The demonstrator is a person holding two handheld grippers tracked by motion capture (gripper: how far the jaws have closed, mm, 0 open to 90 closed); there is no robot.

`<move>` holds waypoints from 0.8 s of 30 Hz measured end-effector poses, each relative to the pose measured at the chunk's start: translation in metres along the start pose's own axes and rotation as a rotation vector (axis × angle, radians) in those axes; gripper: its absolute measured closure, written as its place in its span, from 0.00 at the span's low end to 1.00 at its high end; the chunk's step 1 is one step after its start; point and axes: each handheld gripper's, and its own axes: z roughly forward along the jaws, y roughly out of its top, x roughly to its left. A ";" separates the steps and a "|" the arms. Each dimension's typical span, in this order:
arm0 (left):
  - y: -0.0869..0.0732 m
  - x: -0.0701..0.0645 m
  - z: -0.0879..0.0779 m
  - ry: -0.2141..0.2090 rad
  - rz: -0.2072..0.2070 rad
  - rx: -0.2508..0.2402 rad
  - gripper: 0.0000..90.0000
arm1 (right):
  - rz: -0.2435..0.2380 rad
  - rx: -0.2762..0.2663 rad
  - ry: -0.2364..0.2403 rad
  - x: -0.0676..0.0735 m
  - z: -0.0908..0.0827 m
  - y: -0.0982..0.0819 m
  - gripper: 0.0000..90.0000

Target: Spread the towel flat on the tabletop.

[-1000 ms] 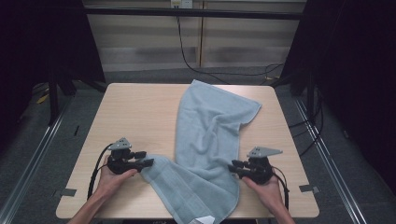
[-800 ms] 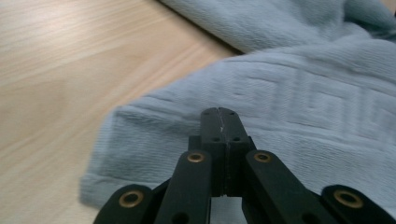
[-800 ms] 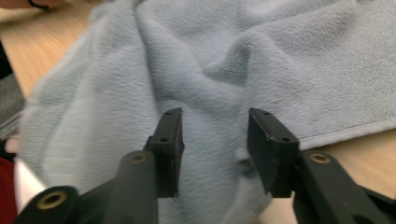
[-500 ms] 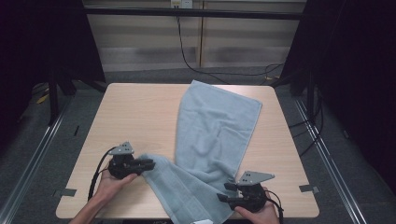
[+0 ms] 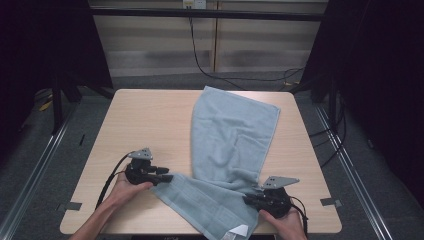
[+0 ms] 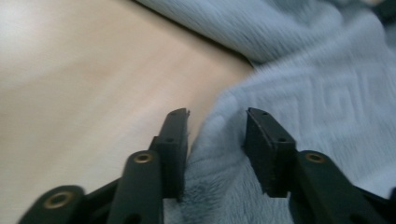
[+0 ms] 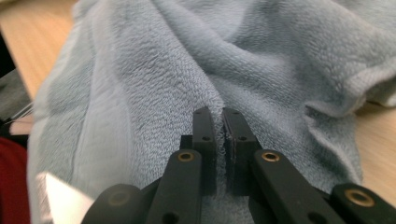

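Observation:
A light blue towel [image 5: 235, 135] lies lengthwise on the wooden table [image 5: 150, 120], and its near end bends left and hangs over the front edge. My left gripper [image 5: 167, 176] lies at the towel's left near corner. In the left gripper view its jaws [image 6: 217, 116] have just been closing and stand apart, with a fold of towel [image 6: 303, 93] between them. My right gripper [image 5: 247, 200] sits at the towel's right near edge. In the right gripper view it [image 7: 218, 112] is shut, pinching a thin ridge of towel [image 7: 140, 70].
A white label [image 5: 241, 230] shows at the towel's overhanging end. Bare tabletop spreads to the left of the towel and a narrower strip to its right. Black cables [image 5: 107, 180] trail from both grippers. Dark frames and rails surround the table.
My right gripper moved nearer the front edge and closed on the towel. The towel's far half has flattened out. My left gripper stayed at the left corner.

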 end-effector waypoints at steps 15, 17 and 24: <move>0.009 -0.071 -0.088 -0.078 0.036 -0.304 0.95 | -0.071 -0.150 0.024 0.024 -0.048 0.023 0.91; 0.007 -0.091 -0.095 -0.098 0.064 -0.304 0.95 | -0.091 -0.160 0.019 0.033 -0.056 0.020 0.90; -0.031 -0.124 -0.088 -0.208 0.069 -0.223 0.82 | -0.107 -0.107 0.041 0.050 -0.062 -0.011 0.78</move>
